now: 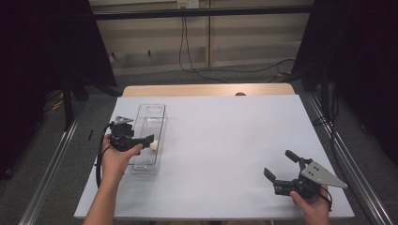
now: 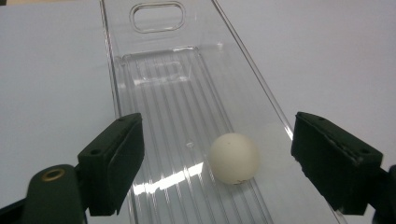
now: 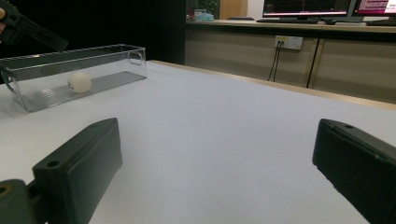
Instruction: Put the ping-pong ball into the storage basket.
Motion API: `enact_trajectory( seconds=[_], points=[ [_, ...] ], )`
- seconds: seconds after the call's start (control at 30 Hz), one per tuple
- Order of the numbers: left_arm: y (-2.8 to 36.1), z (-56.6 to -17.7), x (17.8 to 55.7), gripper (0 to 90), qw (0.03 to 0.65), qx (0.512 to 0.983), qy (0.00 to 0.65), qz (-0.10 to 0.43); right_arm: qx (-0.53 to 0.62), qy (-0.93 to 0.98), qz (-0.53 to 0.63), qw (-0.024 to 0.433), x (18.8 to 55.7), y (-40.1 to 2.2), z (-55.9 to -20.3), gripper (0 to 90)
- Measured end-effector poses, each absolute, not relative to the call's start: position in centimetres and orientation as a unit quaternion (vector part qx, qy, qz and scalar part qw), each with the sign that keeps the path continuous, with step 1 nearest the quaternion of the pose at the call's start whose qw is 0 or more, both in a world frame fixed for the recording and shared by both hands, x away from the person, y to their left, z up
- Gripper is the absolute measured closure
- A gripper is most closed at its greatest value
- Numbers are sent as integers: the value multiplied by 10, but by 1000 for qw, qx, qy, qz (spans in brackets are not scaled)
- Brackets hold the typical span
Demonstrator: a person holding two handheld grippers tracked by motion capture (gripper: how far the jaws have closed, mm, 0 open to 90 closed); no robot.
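left gripper (image 2: 219,154): jaws apart, gripping nothing | white ball (image 2: 233,157): on ribbed floor of clear bin (image 2: 159,28), below and between the 2 jaws, untouched | right gripper (image 3: 215,172): jaws wide apart, empty

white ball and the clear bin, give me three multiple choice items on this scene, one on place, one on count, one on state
1. Where does the white ball lie?
A. on the ribbed floor of the clear bin
B. on the white table beside the bin
C. between the right gripper's pads

2. How many balls are in the bin?
A. three
B. one
C. none

3. How does the left gripper stand?
A. shut on the ball
B. shut on the bin's wall
C. open above the bin

Key: 1 A, the ball rests on the ribs; 2 B, a single ball; 3 C, both pads stand apart from the ball.
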State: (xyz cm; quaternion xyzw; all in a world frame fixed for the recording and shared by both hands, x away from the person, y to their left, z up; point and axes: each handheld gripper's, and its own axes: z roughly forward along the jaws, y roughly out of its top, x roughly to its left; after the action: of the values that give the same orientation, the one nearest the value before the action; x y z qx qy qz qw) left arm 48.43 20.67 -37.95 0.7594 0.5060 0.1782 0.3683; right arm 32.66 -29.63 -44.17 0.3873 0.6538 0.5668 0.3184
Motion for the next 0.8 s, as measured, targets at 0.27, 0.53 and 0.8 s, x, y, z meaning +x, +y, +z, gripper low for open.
enact_trajectory(
  seconds=[0.27, 0.53, 0.8],
  points=[
    [205, -380, 479, 127, 392, 748, 503, 182, 385, 655, 569, 316, 328, -295, -442, 10],
    [210, -380, 473, 90, 404, 743, 499, 190, 385, 654, 569, 315, 328, -295, -441, 10],
    [213, -380, 467, 59, 423, 735, 490, 202, 386, 653, 569, 318, 327, -295, -441, 10]
  ],
)
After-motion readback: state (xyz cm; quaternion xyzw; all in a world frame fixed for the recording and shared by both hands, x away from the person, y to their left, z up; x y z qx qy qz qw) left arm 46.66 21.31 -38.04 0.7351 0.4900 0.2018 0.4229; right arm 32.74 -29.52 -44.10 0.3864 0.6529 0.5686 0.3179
